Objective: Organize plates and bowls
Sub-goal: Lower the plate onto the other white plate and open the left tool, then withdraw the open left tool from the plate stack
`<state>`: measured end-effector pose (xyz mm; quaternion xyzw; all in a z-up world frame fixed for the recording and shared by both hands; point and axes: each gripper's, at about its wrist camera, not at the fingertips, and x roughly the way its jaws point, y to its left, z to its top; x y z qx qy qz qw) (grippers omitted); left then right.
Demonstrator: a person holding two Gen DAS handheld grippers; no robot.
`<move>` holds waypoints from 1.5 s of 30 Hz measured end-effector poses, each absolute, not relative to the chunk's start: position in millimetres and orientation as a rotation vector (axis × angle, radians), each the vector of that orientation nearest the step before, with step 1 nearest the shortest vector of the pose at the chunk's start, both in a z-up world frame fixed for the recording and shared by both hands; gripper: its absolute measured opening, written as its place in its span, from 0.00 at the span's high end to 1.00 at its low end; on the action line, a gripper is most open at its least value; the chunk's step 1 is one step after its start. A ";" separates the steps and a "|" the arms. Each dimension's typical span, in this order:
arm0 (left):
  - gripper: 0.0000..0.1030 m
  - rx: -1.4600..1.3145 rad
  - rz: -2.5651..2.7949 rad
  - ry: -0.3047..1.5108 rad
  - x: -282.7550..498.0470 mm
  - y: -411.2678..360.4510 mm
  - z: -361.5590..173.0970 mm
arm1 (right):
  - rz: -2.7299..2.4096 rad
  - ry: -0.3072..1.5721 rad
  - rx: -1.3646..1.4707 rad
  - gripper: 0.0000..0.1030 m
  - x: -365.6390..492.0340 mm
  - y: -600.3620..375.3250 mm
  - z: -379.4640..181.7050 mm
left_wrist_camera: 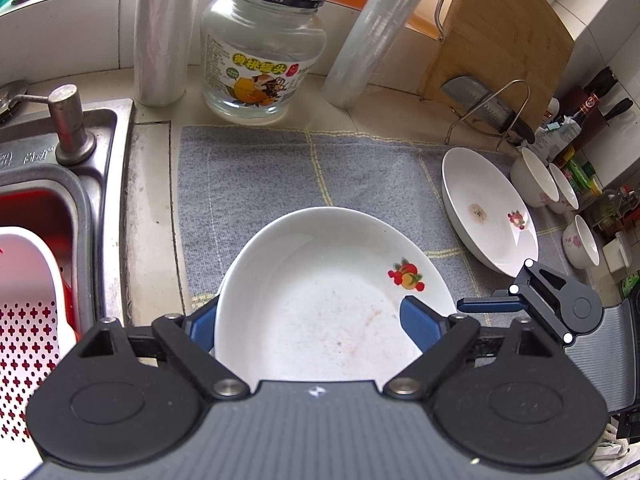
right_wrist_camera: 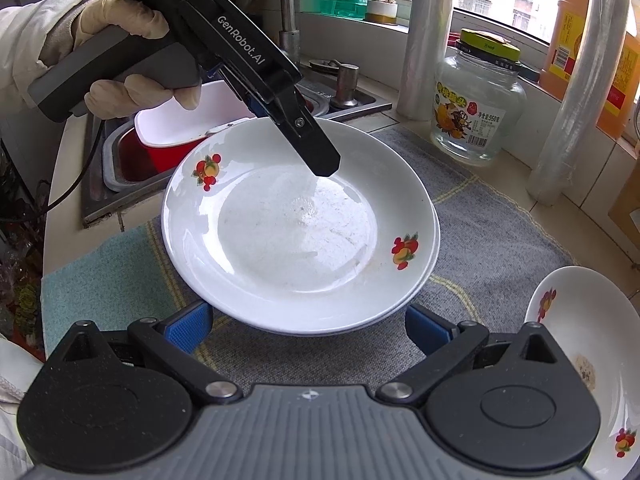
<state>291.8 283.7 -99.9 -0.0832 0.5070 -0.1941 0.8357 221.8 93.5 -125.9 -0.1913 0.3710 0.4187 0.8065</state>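
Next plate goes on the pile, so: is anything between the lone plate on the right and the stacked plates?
The cloth between lone plate and stack is bare, but the left gripper straddles the stack's far rim, one finger over it.

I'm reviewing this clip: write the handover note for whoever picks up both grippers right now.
Left gripper: jaws apart, one finger over the top plate's rim, the other hidden behind it; contact can't be told.
Right gripper: open, empty, at the near edge of the stack.
Things: top plate sits on a second plate on the grey towel. Another fruit-print plate lies to the right; three small bowls stand beyond it.
Done: two plates stacked.
Left: probably add the third plate, then group the bowls.
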 end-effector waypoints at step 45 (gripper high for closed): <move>0.04 0.139 -0.276 0.812 242.6 214.8 -71.4 | 0.722 0.785 -0.352 0.00 216.0 63.2 -115.6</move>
